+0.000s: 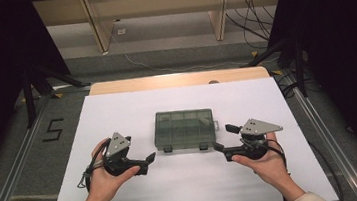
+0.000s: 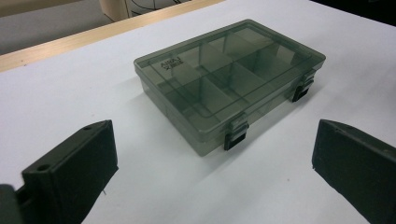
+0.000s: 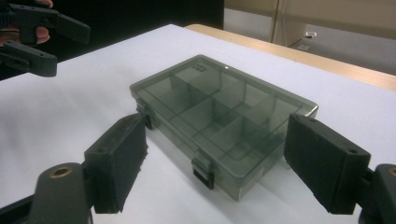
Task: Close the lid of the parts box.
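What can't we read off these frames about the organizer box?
- Organizer box, high view: contents too small to tell through the smoky lid.
- Lid lettering, left gripper view: too small and blurred to read.
- Left latch, right gripper view: partly hidden by the right tool jaw.
- Hinge side: faces away in all views.

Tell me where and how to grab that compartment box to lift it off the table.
Grip the grey compartment box by its two short end walls, one gripper from each side. It lies flat and closed on the white table, its two latches facing the person, so the ends are bare. The left gripper and right gripper already flank it, jaws open, likely wide enough for a wall.
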Demonstrator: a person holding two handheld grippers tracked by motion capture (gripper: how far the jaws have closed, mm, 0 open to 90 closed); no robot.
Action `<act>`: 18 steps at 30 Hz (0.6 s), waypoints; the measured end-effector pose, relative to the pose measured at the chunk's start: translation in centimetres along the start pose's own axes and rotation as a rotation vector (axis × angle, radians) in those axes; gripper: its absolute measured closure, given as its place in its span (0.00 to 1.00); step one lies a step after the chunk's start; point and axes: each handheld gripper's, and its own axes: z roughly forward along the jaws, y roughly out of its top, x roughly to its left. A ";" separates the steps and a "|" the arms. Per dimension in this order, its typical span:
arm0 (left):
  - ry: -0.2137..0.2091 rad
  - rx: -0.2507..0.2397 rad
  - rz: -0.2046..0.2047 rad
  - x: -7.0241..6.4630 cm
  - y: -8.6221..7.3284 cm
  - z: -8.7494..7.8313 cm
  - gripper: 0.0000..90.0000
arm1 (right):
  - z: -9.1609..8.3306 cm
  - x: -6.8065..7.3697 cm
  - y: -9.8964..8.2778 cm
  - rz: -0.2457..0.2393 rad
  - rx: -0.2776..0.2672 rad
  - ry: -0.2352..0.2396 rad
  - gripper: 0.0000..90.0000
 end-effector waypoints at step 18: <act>0.027 -0.049 -0.036 1.2 -1.7 -3.5 0.00 | -2.5 0.4 -1.3 -0.003 -0.026 -0.026 0.24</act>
